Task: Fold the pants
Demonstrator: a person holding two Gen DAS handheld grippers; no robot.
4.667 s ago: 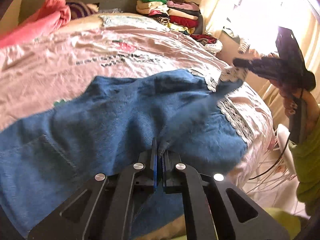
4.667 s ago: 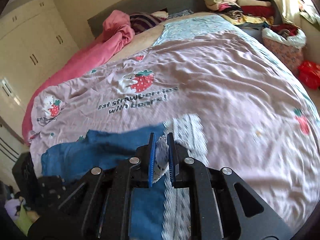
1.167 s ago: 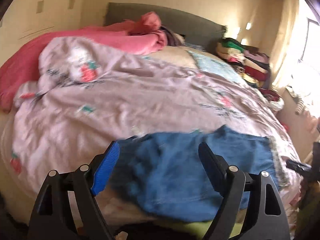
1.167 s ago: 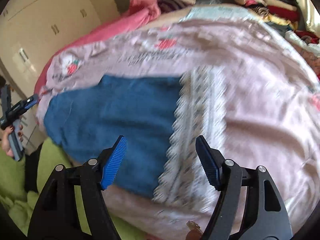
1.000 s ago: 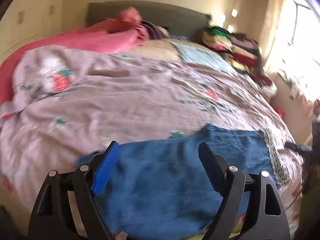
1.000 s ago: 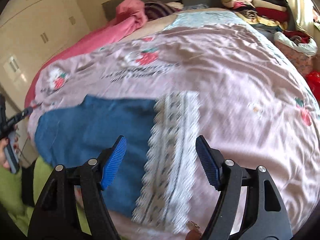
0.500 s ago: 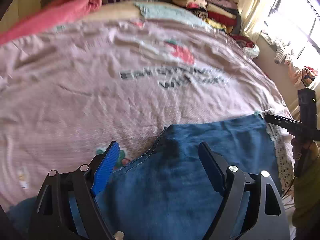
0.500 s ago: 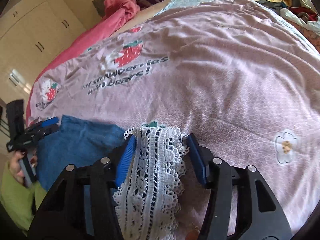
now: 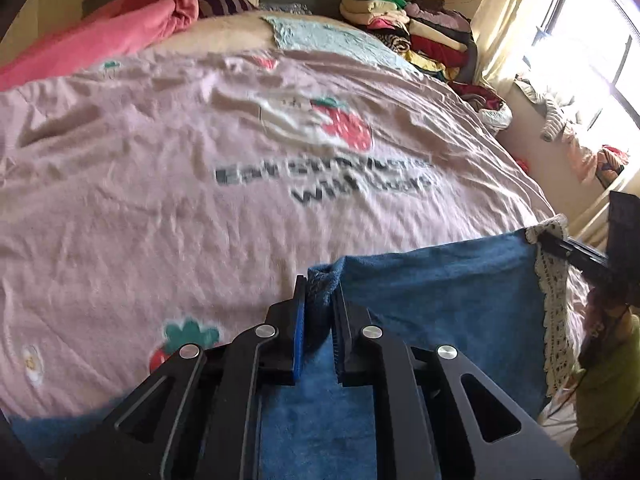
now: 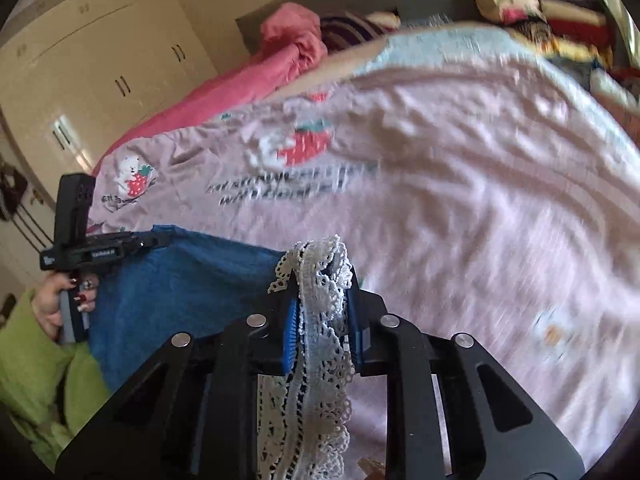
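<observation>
Left wrist view: the left gripper point(image 9: 320, 312) has its blue pads pinched on a bunched edge of the blue pants point(image 9: 440, 288), which lie across the near side of the pink strawberry bedspread point(image 9: 200, 160). At the far right, the right gripper point(image 9: 560, 246) bites the lace hem point(image 9: 554, 300). From the right wrist, its jaws are clamped on that white lace, the blue cloth stretching toward the left one. Folded clothes point(image 9: 400, 20) are stacked by the headboard.
</observation>
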